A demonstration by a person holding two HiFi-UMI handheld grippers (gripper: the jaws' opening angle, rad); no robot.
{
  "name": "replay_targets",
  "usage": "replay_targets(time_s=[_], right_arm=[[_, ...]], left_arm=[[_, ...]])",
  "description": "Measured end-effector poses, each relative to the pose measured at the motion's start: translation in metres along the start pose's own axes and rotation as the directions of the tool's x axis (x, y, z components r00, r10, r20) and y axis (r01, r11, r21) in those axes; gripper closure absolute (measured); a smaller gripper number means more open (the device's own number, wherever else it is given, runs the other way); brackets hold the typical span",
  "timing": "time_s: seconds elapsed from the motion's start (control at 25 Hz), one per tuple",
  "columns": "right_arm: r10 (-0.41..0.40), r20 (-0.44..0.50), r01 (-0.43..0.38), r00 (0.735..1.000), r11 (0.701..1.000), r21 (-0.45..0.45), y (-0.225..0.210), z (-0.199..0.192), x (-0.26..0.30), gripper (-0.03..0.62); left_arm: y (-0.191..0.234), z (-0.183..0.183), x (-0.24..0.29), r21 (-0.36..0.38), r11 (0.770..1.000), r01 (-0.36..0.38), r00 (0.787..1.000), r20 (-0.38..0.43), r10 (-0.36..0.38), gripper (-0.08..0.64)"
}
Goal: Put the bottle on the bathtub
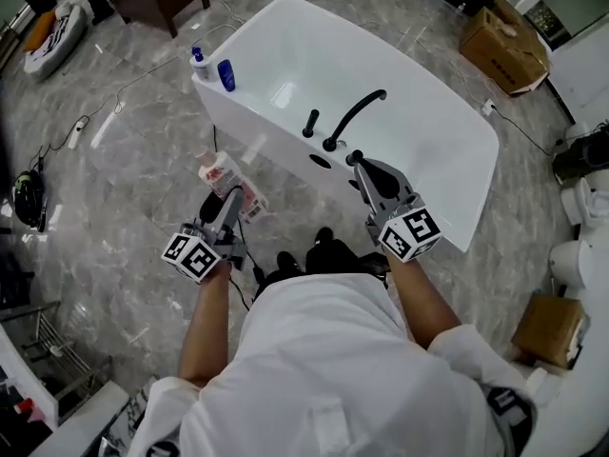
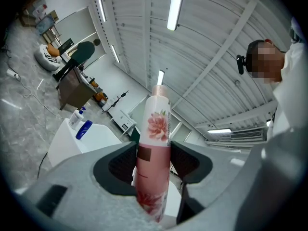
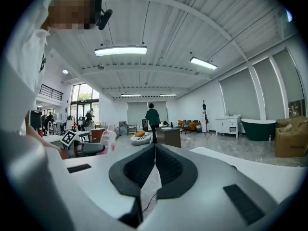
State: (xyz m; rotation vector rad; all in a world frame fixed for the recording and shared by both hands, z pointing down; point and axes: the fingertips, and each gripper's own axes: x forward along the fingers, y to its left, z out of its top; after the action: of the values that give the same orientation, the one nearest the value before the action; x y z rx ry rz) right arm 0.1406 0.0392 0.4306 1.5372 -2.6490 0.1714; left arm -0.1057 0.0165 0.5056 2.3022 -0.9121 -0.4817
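A pink bottle (image 2: 152, 148) with a flower print stands up between the jaws of my left gripper (image 2: 154, 162), which is shut on it. In the head view the pink bottle (image 1: 225, 179) is held in the left gripper (image 1: 225, 206) just in front of the white bathtub (image 1: 285, 41), below its rim. My right gripper (image 1: 362, 171) is beside the tub's near rim by the black faucet (image 1: 354, 114); its jaws (image 3: 154, 170) are shut with nothing between them. The bottle (image 3: 107, 141) also shows at the left of the right gripper view.
A white pump bottle (image 1: 199, 63) and a blue bottle (image 1: 226, 75) stand on the tub's left corner. Cables (image 1: 105, 112) lie on the marble floor. Cardboard boxes (image 1: 504, 46) sit at the upper right. A person (image 3: 152, 118) walks in the far room.
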Motion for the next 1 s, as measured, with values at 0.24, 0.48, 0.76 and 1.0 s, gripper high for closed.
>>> replay_targets(time_s=[0.24,0.48,0.76,1.0], right_arm=[[-0.005,-0.005,0.005,1.0,1.0,0.008,-0.02,0.002,0.027,0.577],[0.029,-0.032,-0.028,0.999,0.999,0.032,-0.041,-0.007,0.076,0.577],[0.108,-0.005,-0.108,0.994,0.991,0.076,-0.063,-0.008,0.175,0.577],[0.139,-0.03,-0.136,0.99,0.987,0.083,-0.088,-0.018,0.244,0.577]], left_arm=[[0.034,0.009,0.018,-0.025,0.999,-0.031,0.999,-0.015,0.031,0.337],[0.066,0.02,0.04,-0.022,0.997,-0.073,0.997,-0.036,0.072,0.337],[0.114,0.046,0.092,-0.006,0.997,-0.083,0.993,-0.083,0.082,0.337],[0.153,0.069,0.148,0.022,0.996,-0.09,0.988,-0.127,0.092,0.339]])
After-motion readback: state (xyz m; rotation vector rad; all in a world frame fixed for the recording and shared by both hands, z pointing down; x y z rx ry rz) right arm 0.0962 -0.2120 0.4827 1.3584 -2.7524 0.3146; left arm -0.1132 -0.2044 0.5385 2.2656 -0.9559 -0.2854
